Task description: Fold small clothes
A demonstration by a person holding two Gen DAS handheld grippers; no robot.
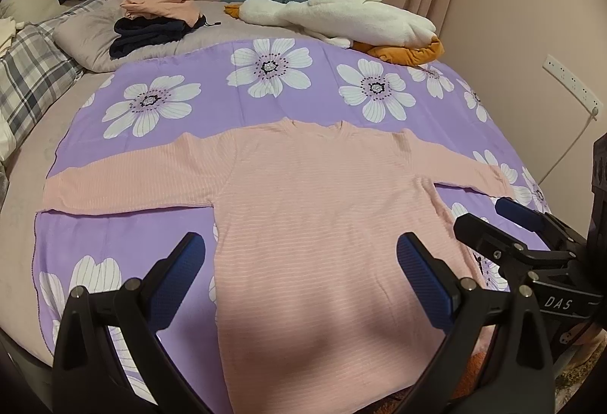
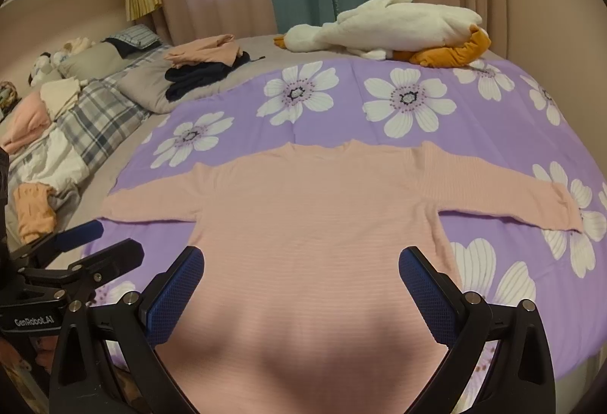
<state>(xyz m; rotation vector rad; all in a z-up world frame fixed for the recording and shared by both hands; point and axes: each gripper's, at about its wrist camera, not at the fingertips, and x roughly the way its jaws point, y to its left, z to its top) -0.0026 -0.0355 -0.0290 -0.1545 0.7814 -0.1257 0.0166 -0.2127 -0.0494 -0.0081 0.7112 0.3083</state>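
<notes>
Both grippers, left [image 1: 299,243] and right [image 2: 301,256], wide apart above flat pink sweater [image 1: 322,194], purple cloth [image 1: 212,99] bare around

"DAS" — right tongs [image 1: 493,220], "GenRobot.AI" — left tongs [image 2: 102,239]

A: What's the garment?
B: Pink long-sleeve top [image 1: 311,209], faint horizontal ribbing, round neck. Unfolded, spread flat on the purple flowered sheet [image 1: 288,80] over the bed.
A: Pose?
B: Neck twd the far side, hem twd the near edge. Both sleeves out sideways, approx straight; left cuff reaches past the sheet's edge. Body smooth, no folds.
</notes>
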